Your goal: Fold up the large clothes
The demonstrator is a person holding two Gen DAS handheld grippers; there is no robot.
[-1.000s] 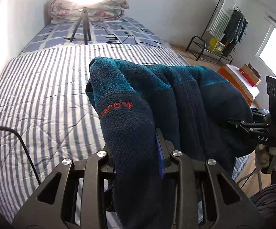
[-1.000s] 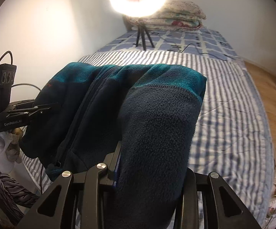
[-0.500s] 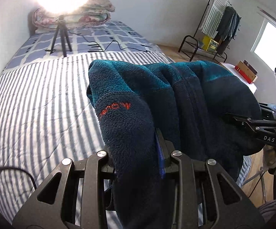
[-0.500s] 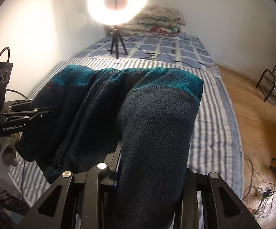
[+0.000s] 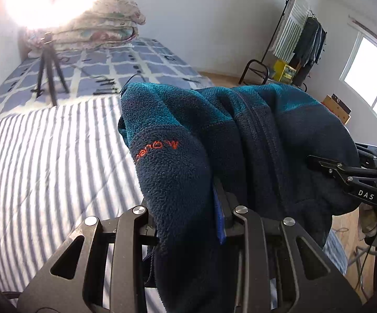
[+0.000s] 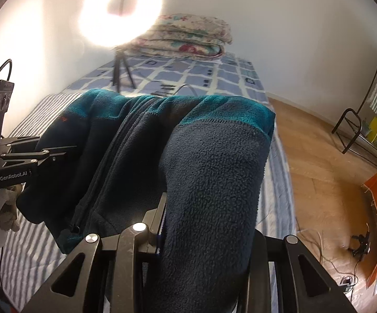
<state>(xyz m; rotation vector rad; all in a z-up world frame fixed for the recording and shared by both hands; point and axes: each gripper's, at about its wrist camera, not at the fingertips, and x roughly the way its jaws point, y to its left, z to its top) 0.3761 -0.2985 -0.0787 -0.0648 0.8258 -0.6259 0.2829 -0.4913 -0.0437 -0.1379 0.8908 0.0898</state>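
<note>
A navy and teal fleece jacket (image 5: 240,135) with an orange logo and a centre zip hangs in the air between both grippers, above the striped bed (image 5: 45,161). My left gripper (image 5: 188,208) is shut on one side of the jacket, whose fabric drapes over the jaws. My right gripper (image 6: 204,224) is shut on the other side of the jacket (image 6: 209,161). The right gripper also shows at the right edge of the left wrist view (image 5: 345,174), and the left gripper shows at the left of the right wrist view (image 6: 31,156).
A ring light on a tripod (image 5: 47,78) stands on the far checked bedding, with folded quilts (image 6: 186,39) behind it. A clothes rack (image 5: 300,41) stands by the window. Wooden floor (image 6: 319,172) with cables and an orange item lies right of the bed.
Both grippers have swung to the right with the jacket still held between them; more floor and the clothes rack have come into view, and the views tilt upward.
</note>
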